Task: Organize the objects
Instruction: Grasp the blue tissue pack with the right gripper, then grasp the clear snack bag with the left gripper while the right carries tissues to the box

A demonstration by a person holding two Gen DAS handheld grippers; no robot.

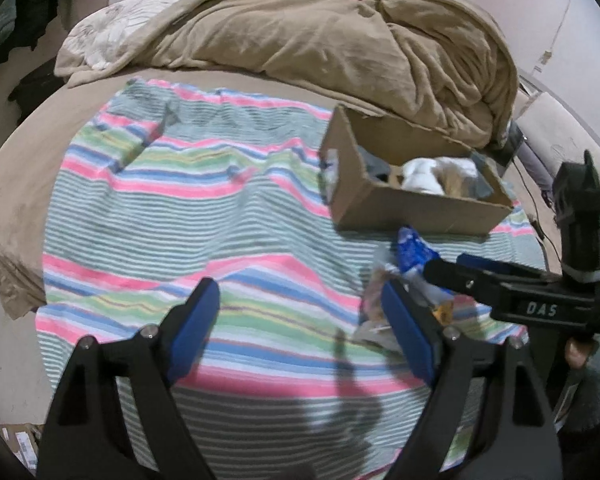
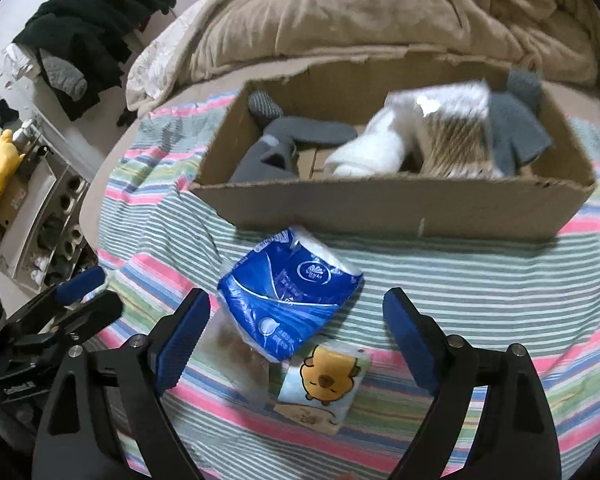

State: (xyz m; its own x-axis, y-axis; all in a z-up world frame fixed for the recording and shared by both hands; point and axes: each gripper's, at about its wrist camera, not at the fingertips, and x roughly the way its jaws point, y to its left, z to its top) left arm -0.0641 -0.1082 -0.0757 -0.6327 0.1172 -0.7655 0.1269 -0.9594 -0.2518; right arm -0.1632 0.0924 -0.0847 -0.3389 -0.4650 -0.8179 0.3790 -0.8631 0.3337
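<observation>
In the right wrist view my right gripper point(image 2: 296, 308) is open above a blue tissue pack point(image 2: 288, 300) that lies on the striped towel point(image 2: 460, 288), its pads clear of the pack. Just in front of the pack lie a small tissue pack with a yellow cartoon animal point(image 2: 324, 380) and a clear bag of brown pieces point(image 2: 236, 344). Behind them stands an open cardboard box point(image 2: 380, 208) holding grey cloth items point(image 2: 276, 148) and a white bundle point(image 2: 372, 152). My left gripper point(image 1: 300, 300) is open over bare towel point(image 1: 180, 200), left of the blue pack point(image 1: 414, 250) and the right gripper point(image 1: 456, 266).
A rumpled tan blanket point(image 1: 320, 40) fills the back of the bed behind the box point(image 1: 400, 200). Left of the bed are dark clothes point(image 2: 88, 32), a shelf unit point(image 2: 48, 216) and a yellow plush toy point(image 2: 2, 164). The towel's left half is bare.
</observation>
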